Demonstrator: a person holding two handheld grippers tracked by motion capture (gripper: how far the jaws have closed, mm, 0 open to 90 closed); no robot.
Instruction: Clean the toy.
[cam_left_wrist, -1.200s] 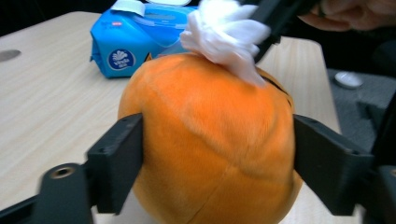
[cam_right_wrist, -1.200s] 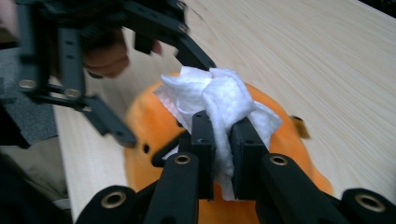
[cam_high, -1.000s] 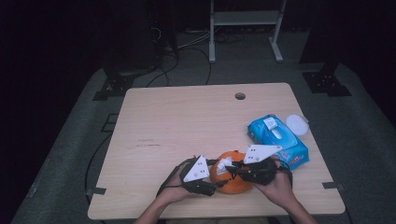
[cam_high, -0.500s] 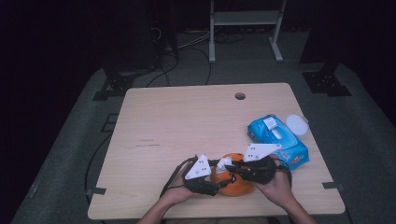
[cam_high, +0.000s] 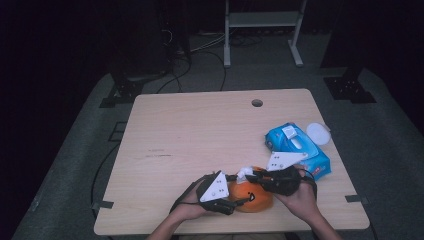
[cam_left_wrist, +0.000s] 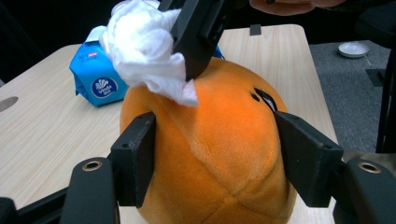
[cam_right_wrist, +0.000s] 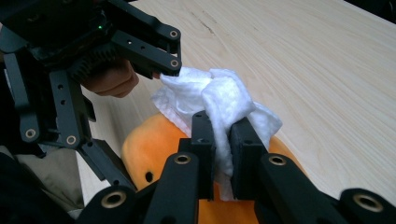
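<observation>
An orange round plush toy (cam_high: 253, 198) with small black face marks sits near the table's front edge. My left gripper (cam_high: 239, 195) is shut on it. In the left gripper view both pads (cam_left_wrist: 135, 158) press into the sides of the plush (cam_left_wrist: 212, 140). My right gripper (cam_right_wrist: 223, 127) is shut on a crumpled white wipe (cam_right_wrist: 217, 95) and holds it against the top of the plush (cam_right_wrist: 144, 149). In the high view the right gripper (cam_high: 248, 175) reaches in from the right over the toy. The left gripper view has the wipe (cam_left_wrist: 144, 51) in the other gripper's jaws above the toy.
A blue pack of wipes (cam_high: 298, 149) lies on the table (cam_high: 200, 130) right of the toy, behind my right hand. A small white round dish (cam_high: 318, 133) sits by the right edge. A cable hole (cam_high: 257, 103) is near the far edge.
</observation>
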